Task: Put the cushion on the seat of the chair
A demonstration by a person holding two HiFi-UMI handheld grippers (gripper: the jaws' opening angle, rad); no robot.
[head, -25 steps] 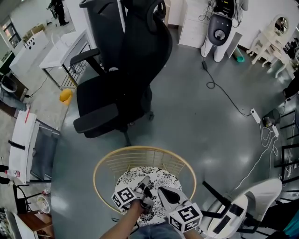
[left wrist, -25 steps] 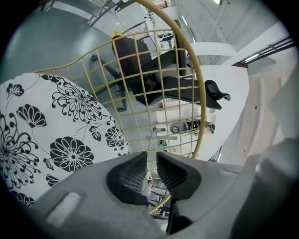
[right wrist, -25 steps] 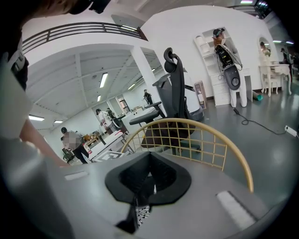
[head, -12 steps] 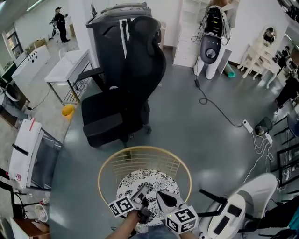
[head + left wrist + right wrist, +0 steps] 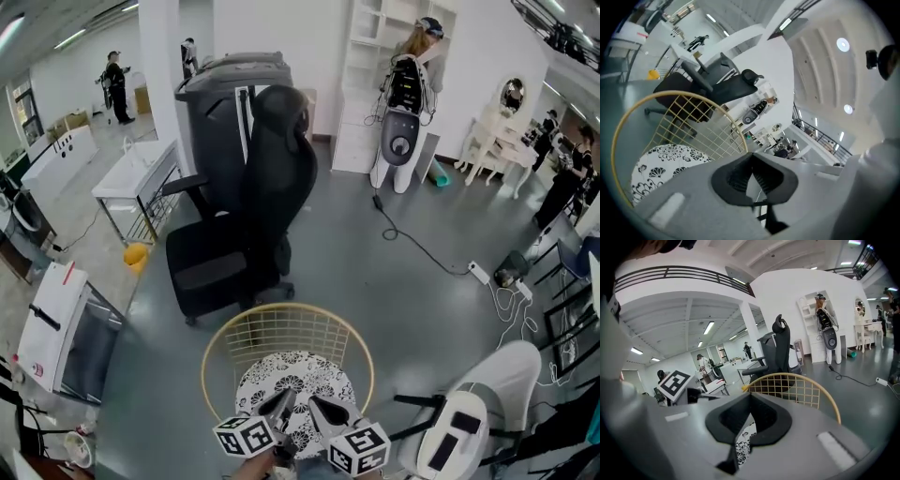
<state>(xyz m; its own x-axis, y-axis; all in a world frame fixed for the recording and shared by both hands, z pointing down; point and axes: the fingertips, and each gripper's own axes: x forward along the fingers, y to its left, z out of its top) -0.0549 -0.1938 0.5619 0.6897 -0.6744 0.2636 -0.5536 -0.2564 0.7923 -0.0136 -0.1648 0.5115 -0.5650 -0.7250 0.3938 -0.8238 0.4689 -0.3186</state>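
Note:
A round black-and-white flowered cushion (image 5: pixel 295 375) lies flat on the seat of a gold wire chair (image 5: pixel 286 309), inside its curved mesh back. Both grippers hover over the cushion's near edge at the bottom of the head view. My left gripper (image 5: pixel 284 401) is shut, and the cushion (image 5: pixel 661 161) lies off to its lower left, not between its jaws. My right gripper (image 5: pixel 312 405) is also shut with its tips together, and a strip of cushion (image 5: pixel 743 444) shows below them. A black office chair (image 5: pixel 220 267) stands beyond the wire chair.
A white table (image 5: pixel 131 178) and a grey cabinet (image 5: pixel 220 103) stand behind the office chair. A white machine (image 5: pixel 459 422) sits at the lower right, another white unit (image 5: pixel 56 328) at the left. A cable (image 5: pixel 422 248) runs across the floor. People stand in the background.
Both grippers have drawn back toward me along the cushion's near edge. The head view has tilted up, so the chairs sit lower and more of the room shows.

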